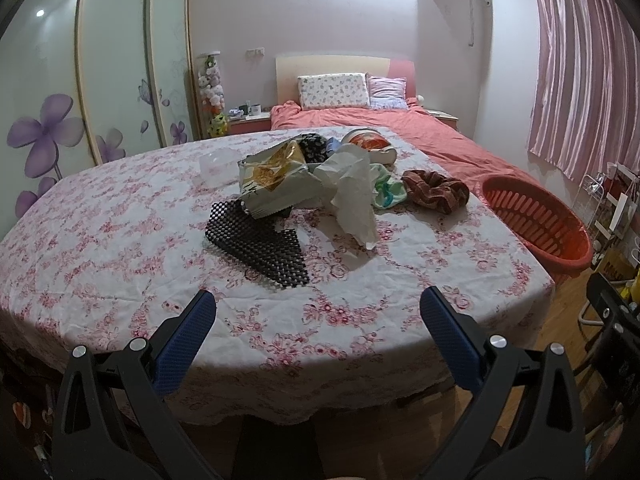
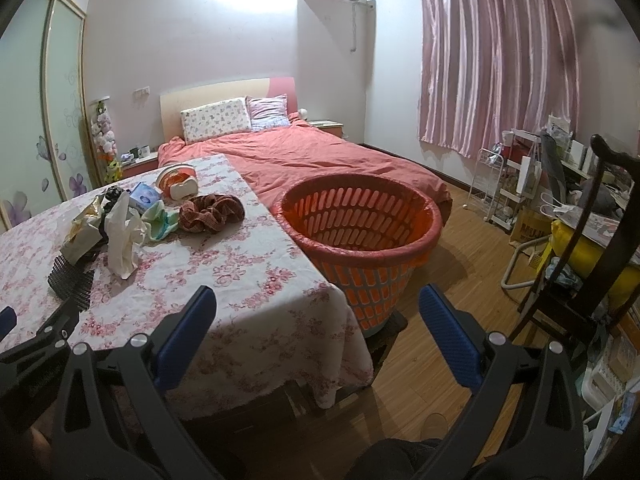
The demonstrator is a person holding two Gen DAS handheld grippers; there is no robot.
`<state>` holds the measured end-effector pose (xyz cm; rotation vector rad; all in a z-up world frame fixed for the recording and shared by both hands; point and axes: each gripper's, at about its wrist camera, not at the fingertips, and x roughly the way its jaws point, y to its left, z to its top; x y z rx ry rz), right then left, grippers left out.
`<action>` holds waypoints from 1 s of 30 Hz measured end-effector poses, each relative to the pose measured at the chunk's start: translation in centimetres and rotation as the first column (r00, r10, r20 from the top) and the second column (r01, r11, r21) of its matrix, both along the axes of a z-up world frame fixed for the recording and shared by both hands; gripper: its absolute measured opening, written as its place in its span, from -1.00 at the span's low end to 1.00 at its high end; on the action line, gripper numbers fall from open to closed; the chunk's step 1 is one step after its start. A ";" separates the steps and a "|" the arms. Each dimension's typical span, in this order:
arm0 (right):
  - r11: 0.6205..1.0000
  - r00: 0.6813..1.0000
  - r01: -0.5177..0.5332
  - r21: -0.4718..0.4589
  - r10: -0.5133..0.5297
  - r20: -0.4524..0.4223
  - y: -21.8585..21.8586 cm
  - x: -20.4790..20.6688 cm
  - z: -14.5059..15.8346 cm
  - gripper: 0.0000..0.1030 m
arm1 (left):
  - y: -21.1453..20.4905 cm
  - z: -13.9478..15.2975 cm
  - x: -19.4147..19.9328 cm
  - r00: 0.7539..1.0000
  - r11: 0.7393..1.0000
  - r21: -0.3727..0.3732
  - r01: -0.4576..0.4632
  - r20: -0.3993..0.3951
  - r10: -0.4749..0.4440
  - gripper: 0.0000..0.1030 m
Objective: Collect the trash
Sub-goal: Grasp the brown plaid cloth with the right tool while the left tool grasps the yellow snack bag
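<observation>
Both the left gripper (image 1: pixel 318 306) and right gripper (image 2: pixel 318 306) are held spread, empty. The crumpled paper (image 1: pixel 352 196) is best pinched first, then carried to the orange basket (image 2: pixel 360 216).

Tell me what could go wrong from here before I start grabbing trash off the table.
1. Trash and keepers are piled together: the snack bag and crumpled paper touch the brown knitted cloth, so a grab may snag it.
2. The orange basket stands off the table's edge; a short drop could land on the floor.
3. Both the left gripper and the right gripper are open and far back.
</observation>
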<state>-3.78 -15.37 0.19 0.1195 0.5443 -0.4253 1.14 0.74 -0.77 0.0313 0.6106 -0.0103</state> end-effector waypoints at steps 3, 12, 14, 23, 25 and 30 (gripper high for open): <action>1.000 0.999 -0.028 -0.001 0.028 -0.014 0.2 1.4 -0.3 0.92 | 1.0 -0.3 0.8 1.000 1.000 -0.015 -0.010 -0.013 0.009 0.96; 0.988 0.991 -0.126 0.085 0.129 -0.035 0.4 9.3 -0.3 0.92 | 5.0 -0.6 3.9 0.998 0.997 -0.060 -0.053 -0.033 0.052 0.96; 0.985 0.990 -0.134 0.105 0.138 -0.031 0.3 11.5 -0.3 0.92 | 5.9 -0.4 4.7 0.998 0.996 -0.068 -0.062 -0.029 0.061 0.96; 0.978 0.983 -0.135 0.156 0.152 -0.104 -0.1 20.9 -1.5 0.41 | 8.1 0.6 8.8 0.997 0.995 -0.070 -0.073 -0.035 0.071 0.96; 0.976 0.981 -0.127 0.177 0.150 -0.124 -0.3 22.6 -1.9 0.35 | 8.5 0.8 9.8 0.997 0.995 -0.082 -0.065 -0.043 0.062 0.96; 0.973 0.965 -0.098 0.209 0.144 -0.217 -1.2 26.1 -4.0 0.19 | 9.1 1.3 12.3 0.997 0.991 -0.122 -0.050 -0.059 0.043 0.96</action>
